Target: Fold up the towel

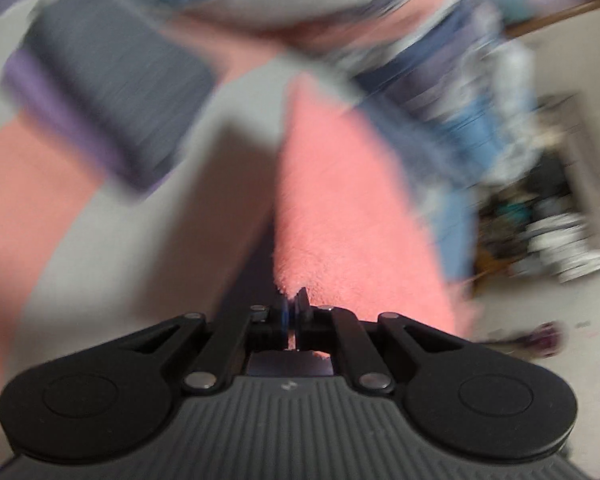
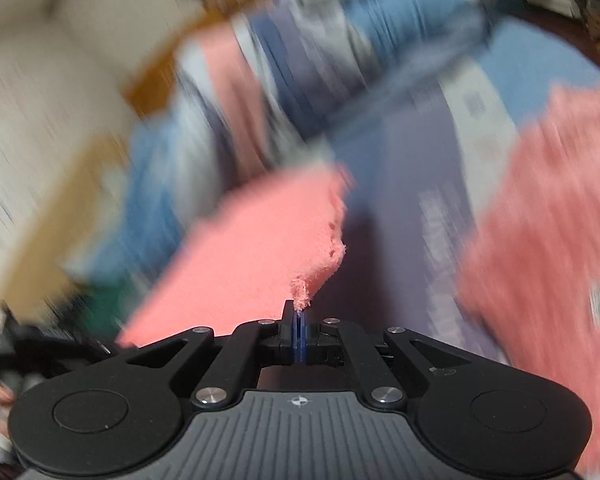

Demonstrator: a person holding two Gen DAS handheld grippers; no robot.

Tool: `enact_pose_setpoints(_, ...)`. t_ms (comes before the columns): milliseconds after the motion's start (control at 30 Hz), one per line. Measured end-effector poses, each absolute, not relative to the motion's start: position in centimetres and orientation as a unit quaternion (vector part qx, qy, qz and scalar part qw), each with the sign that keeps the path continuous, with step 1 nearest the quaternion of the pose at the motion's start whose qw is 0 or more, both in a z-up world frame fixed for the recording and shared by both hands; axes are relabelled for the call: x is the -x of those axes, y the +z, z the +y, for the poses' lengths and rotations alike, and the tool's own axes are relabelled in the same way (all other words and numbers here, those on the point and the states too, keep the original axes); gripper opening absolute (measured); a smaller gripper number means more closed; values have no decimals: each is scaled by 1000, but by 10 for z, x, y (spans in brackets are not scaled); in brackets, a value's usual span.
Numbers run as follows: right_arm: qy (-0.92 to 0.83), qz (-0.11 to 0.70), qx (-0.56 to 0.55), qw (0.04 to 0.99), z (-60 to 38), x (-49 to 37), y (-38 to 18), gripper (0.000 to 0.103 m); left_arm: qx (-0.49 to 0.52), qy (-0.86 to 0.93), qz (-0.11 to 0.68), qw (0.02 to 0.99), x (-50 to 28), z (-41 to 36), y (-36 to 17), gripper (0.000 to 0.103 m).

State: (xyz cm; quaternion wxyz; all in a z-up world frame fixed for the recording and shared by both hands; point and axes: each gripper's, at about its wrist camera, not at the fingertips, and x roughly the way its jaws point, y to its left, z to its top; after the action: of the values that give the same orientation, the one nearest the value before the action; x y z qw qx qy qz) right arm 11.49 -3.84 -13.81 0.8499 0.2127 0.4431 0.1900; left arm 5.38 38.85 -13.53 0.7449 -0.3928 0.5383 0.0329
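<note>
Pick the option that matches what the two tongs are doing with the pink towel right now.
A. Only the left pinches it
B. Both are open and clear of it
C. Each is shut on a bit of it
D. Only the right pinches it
C: the left tongs have pink towel caught between their closed fingers, and the right tongs pinch a tuft of it too.

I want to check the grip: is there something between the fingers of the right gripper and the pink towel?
Nothing. In the right wrist view the right gripper is shut directly on a corner of the pink towel. The left gripper pinches it likewise.
</note>
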Motion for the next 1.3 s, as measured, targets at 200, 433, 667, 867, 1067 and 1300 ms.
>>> enact_pose_setpoints(200, 165, 481, -203, 837, -43, -57, -169, 2, 421, 94, 606, 668, 14, 382, -240, 2)
enact_pose_setpoints(433, 136, 523, -193, 819, -49, 12, -205, 2, 431, 94, 606, 662, 82, 377, -233, 3)
enact_pose_setpoints(667, 117, 594, -193, 772, -64, 86, -223, 2, 410, 104, 657, 624, 167, 366, -223, 3)
enact_pose_setpoints(867, 113, 604, -215, 759, -70, 99, -225, 2, 421, 100, 657, 617, 193, 368, -223, 3)
enact_pose_setpoints(1067, 119, 555, -298, 767, -60, 15, -213, 2, 471, 70, 570, 670, 135, 396, -191, 4)
enact_pose_setpoints(1300, 104, 535, -368, 753, -46, -64, -221, 2, 528, 97, 552, 638, 36, 440, -217, 4)
